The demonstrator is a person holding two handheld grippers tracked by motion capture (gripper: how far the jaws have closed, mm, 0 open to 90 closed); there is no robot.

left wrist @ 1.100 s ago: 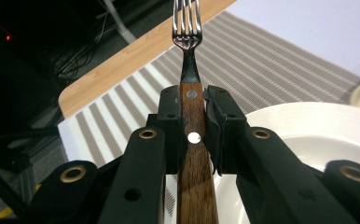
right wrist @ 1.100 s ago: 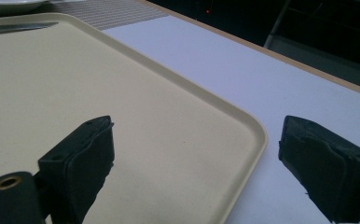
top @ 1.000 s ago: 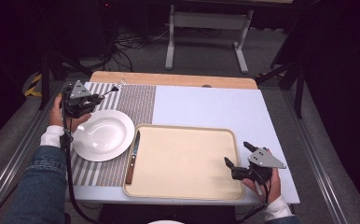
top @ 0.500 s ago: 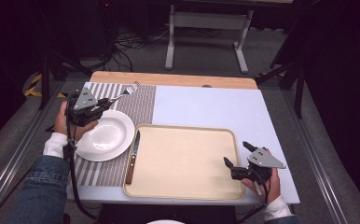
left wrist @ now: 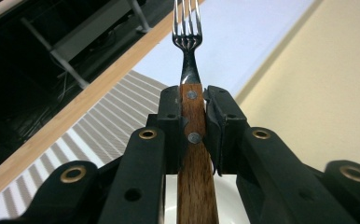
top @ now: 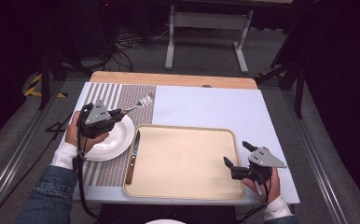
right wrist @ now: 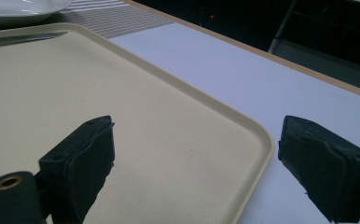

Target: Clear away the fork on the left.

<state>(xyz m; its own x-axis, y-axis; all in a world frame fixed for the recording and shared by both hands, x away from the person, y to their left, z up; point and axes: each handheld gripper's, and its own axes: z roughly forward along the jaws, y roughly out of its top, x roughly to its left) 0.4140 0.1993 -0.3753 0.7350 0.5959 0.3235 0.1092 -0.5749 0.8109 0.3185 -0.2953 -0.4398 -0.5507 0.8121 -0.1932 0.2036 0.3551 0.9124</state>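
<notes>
Legible text, labels, brands, numbers, signs: none. No lettering can be read on any surface in the high view or in either gripper view.

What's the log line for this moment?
left gripper: shut on fork, above plate | right gripper: open, over tray corner | knife: tray edge

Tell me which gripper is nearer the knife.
Left. The left gripper, shut on the fork, is over the plate just beside the knife. The right gripper is open at the tray's far corner, across the tray from it.
</notes>
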